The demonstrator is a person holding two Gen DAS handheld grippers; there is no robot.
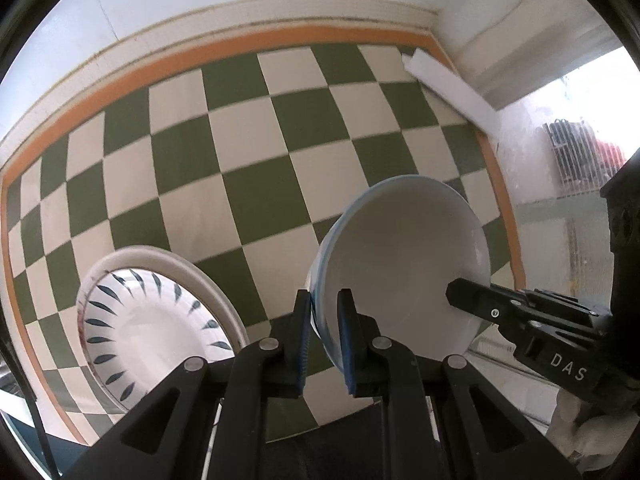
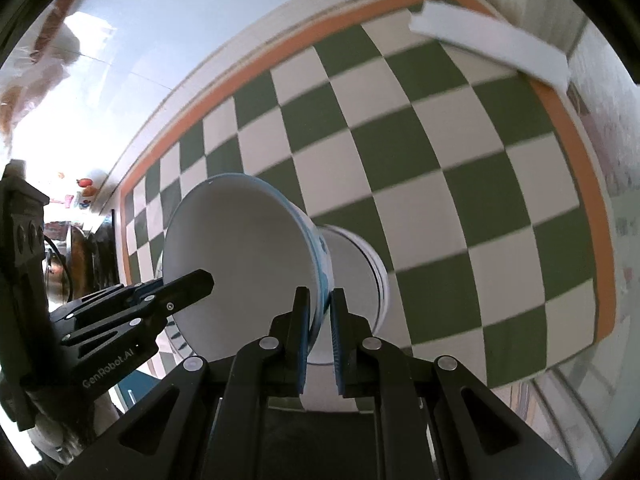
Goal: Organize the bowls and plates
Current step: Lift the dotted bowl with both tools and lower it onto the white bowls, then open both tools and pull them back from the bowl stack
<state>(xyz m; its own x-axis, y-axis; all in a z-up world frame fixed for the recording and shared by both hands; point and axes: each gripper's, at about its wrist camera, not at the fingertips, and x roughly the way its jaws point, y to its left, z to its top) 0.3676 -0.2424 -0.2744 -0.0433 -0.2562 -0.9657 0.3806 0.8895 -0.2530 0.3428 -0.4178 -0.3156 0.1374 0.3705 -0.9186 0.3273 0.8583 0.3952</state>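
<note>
The left gripper (image 1: 324,312) is clamped on one side of the white bowl's (image 1: 404,264) rim, the right gripper (image 2: 320,312) on the opposite side, carrying it above the checkered mat (image 1: 240,152), mouth facing the cameras. Only the left view shows the patterned plate (image 1: 152,320), lower left.

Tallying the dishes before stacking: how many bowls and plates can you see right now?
2. A white bowl is held above the checkered cloth, its rim pinched by the left gripper and right gripper. A leaf-patterned dish sits on the cloth, lower left. Others may lie outside view.
</note>
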